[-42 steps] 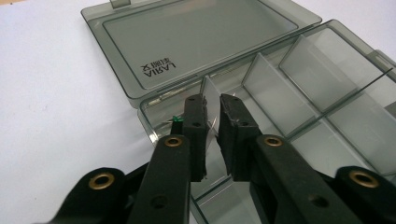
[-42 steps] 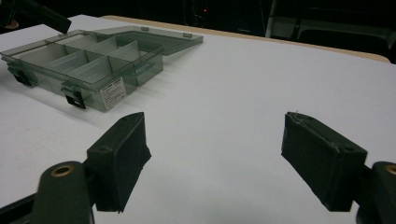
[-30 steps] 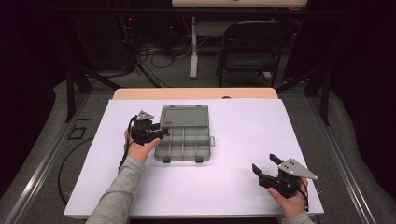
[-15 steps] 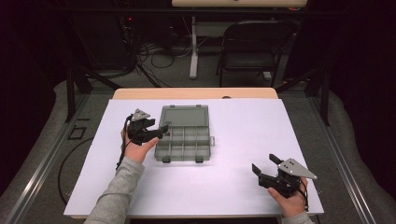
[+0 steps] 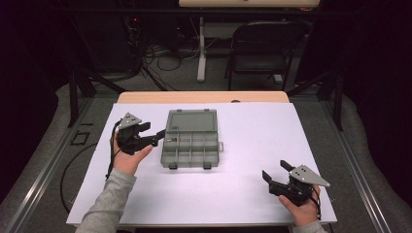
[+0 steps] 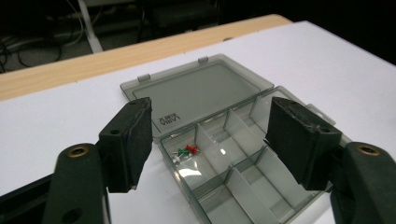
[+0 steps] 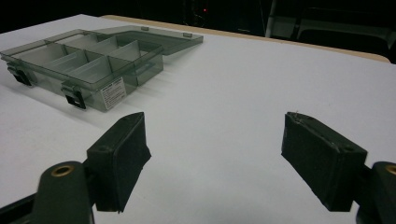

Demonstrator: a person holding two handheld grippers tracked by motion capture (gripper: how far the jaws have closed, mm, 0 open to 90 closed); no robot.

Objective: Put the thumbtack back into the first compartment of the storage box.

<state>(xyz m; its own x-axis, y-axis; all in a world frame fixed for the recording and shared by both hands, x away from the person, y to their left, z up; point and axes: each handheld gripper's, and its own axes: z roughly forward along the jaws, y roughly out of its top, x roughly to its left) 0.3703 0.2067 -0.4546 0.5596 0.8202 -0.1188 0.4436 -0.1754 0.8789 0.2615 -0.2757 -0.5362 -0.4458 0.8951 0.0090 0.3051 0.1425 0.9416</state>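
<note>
Drawn back leftward from the organiser box [image 5: 191, 139] since a second ago: left gripper [image 5: 154, 136], now just off the box's left side, tips close to its wall rather than over the compartments. Jaws spread wide, pinching nothing; in the left gripper view, framing the box's near-left compartments, with the pads [image 6: 132, 140] apart on either side. Held in the left hand [image 5: 128, 158] over the white tabletop [image 5: 243, 194], toward its left edge.

Inside the compartment nearest those jaws, a few push pins [image 6: 186, 151], red, green and pale, lying loose on the floor of the cell. Lid [image 6: 198, 88] flat open on the far side, hinged, resting on the tabletop. Remaining compartments clear-walled and grey.

Unmoved over the same stretch: right gripper [image 5: 276, 175], near the tabletop's front right corner, well apart from the box. Jaws likewise spread, gripping nothing, above bare white surface, box far off in the right gripper view [image 7: 84, 63].
</note>
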